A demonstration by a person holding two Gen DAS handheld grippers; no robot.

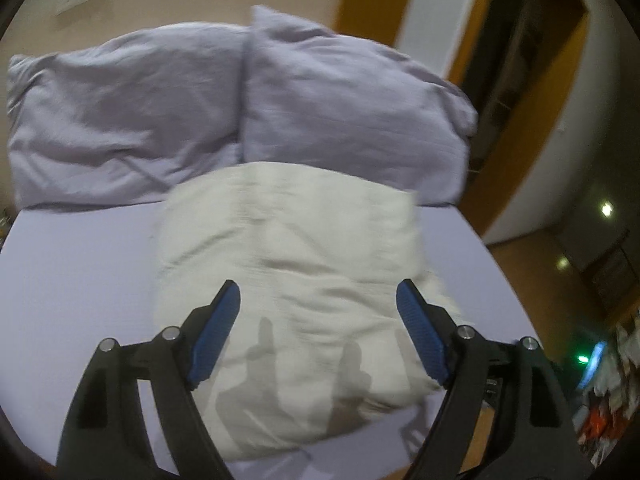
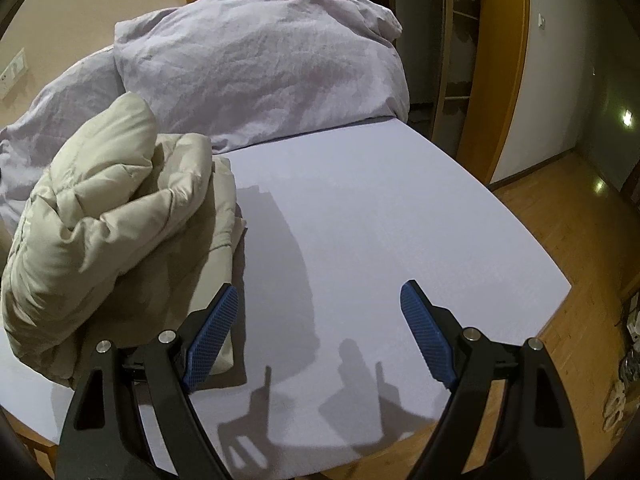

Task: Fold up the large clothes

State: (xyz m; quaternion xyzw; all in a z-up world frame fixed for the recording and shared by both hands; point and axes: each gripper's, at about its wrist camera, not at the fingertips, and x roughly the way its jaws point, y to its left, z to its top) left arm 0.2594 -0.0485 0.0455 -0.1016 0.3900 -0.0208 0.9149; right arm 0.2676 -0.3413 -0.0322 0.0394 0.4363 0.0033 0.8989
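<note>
A: Left tongs (image 1: 318, 336)?
B: Spread wide, gripping nothing; hovering over the cream puffer jacket (image 1: 288, 280), which lies bundled on the lavender bed (image 1: 80, 280), its far edge against the two lilac pillows (image 1: 132, 116); view's blurry.
A: Right tongs (image 2: 320, 336)?
B: Wide apart too, nothing between them; above bare sheet, jacket (image 2: 108, 220) heaped to their left, its lowest layer just behind the left blue pad (image 2: 212, 332); wooden floor (image 2: 560, 240) off to the right.
</note>
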